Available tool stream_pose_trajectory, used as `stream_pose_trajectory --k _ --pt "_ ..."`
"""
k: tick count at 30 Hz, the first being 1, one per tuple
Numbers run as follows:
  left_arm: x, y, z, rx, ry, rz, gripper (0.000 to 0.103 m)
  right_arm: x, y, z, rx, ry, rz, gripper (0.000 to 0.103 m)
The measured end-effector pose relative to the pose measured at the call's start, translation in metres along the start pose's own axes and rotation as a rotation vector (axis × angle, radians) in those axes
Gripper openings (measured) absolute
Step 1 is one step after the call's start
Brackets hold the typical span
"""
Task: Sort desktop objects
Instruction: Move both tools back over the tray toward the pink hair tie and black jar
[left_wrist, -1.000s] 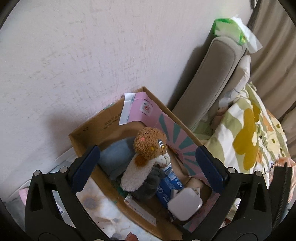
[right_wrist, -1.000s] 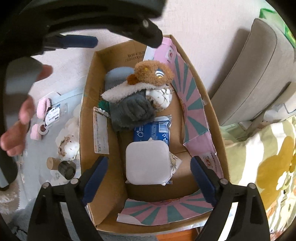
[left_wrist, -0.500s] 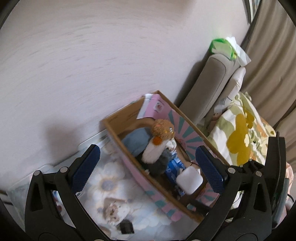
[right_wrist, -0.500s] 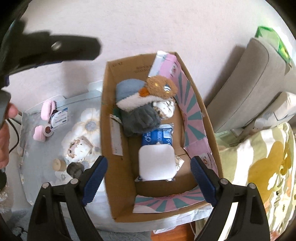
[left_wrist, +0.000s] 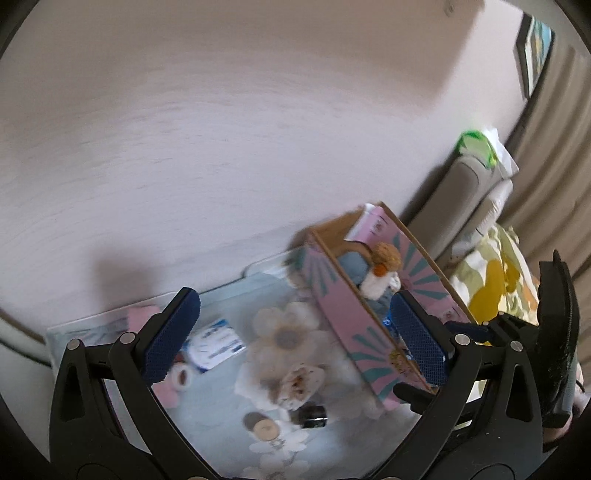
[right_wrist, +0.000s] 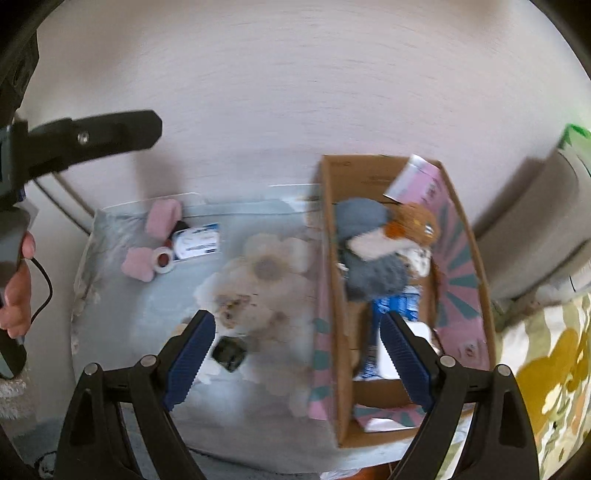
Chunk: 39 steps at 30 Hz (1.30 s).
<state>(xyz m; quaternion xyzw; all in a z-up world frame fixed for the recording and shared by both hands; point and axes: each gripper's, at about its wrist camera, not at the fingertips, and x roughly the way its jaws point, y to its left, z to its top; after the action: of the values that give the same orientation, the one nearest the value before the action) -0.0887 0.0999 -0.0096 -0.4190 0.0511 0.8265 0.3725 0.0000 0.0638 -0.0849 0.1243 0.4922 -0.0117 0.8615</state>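
Both my grippers hang above the table, jaws wide apart, nothing between the pads; left gripper (left_wrist: 295, 338), right gripper (right_wrist: 297, 356).

Things still to sort lie on the flowered mat (right_wrist: 140, 314), left of the cardboard box (right_wrist: 332, 295); frames blurred, so identities are partly guesses.

Count on the mat: pink foam pieces, two (right_wrist: 162, 219); tape roll, one (right_wrist: 163, 258); white packet with blue print, one (right_wrist: 197, 242); small black cube-like thing, one (right_wrist: 229, 352); round wooden-looking cap, one (left_wrist: 264, 430); crumpled stained wad, one (right_wrist: 232, 308).

Count in the box: plush toy, one (right_wrist: 413, 225); blue pouch, one (right_wrist: 400, 304); white square case, one, mostly hidden behind my right finger.

Handling, judged: foam soft and light, will squash, take across the middle; tape roll stiff, grip across its outer rim; packet flat and probably slippery, pinch one edge; black thing small and hard, close on opposite flat sides; wad limp, pinch at its bulk.
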Motion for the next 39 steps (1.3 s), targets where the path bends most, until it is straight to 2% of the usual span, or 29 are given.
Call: stream_pose_trajectory --k 4,8,12,18,23,31,34,39 --pt "-0.022 0.020 -0.006 -0.025 -0.042 0.031 0.102 0.003 0.019 0.003 -0.039 0.002 -0.009 0.089" --pt "-0.036 0.043 -0.014 -0.044 -0.058 0.086 0.102 0.005 0.032 0.009 -0.055 -0.002 0.020 0.089" --pt "-0.046 0.066 -0.022 -0.080 -0.064 0.122 0.102 0.007 0.041 0.012 -0.077 -0.008 0.024 0.089" --pt "-0.052 0.102 -0.041 -0.087 -0.047 0.223 0.102 0.017 0.037 0.006 -0.070 0.003 0.024 0.089" --pt "-0.030 0.135 -0.068 -0.120 0.021 0.249 0.102 0.043 0.039 -0.007 -0.037 0.073 0.031 0.089" --pt "0.024 0.162 -0.125 -0.164 0.135 0.226 0.102 0.093 0.058 -0.037 -0.010 0.151 0.041 0.089" --pt "0.047 0.163 -0.144 -0.154 0.172 0.213 0.102 0.108 0.061 -0.053 0.007 0.152 0.011 0.089" --pt "0.076 0.163 -0.160 -0.125 0.185 0.209 0.102 0.119 0.059 -0.076 0.020 0.118 -0.022 0.089"
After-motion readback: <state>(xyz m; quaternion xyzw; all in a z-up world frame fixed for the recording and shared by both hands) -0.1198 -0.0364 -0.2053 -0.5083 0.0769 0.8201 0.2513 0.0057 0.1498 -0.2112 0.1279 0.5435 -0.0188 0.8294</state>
